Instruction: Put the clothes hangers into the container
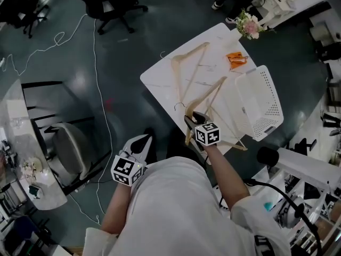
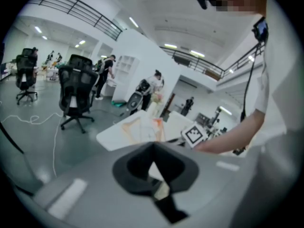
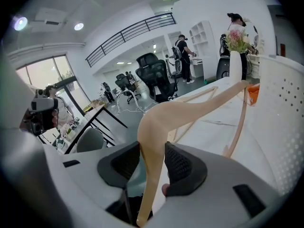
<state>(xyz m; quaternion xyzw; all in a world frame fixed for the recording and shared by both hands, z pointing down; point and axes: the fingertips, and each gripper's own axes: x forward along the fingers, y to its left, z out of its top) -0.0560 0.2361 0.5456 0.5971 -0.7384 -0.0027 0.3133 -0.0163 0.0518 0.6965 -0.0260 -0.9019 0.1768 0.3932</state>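
The right tool (image 3: 152, 163) is clenched on one arm of a pale wooden hanger (image 3: 190, 106). Both pads are pressed against the wood, w/ the arm's end sticking out below the jaws. In the head view this tool (image 1: 191, 120) is seen at the near edge of the white surface (image 1: 160, 79), and the held hanger (image 1: 210, 95) is stretched across it twd the white perforated container (image 1: 261, 103). In the right gripper view the hanger's far end is seen nr the container (image 3: 280, 118) wall; contact can't be judged. A 2nd hanger (image 1: 184, 63) is laid flat further back on the surface, well apart from the container. An orange item (image 1: 236, 59) and flowers (image 1: 249, 25) are seen at the far corner. The left tool (image 2: 153, 148) is held closed w/ nothing btwn its tips, off the surface, over the floor (image 1: 146, 139).
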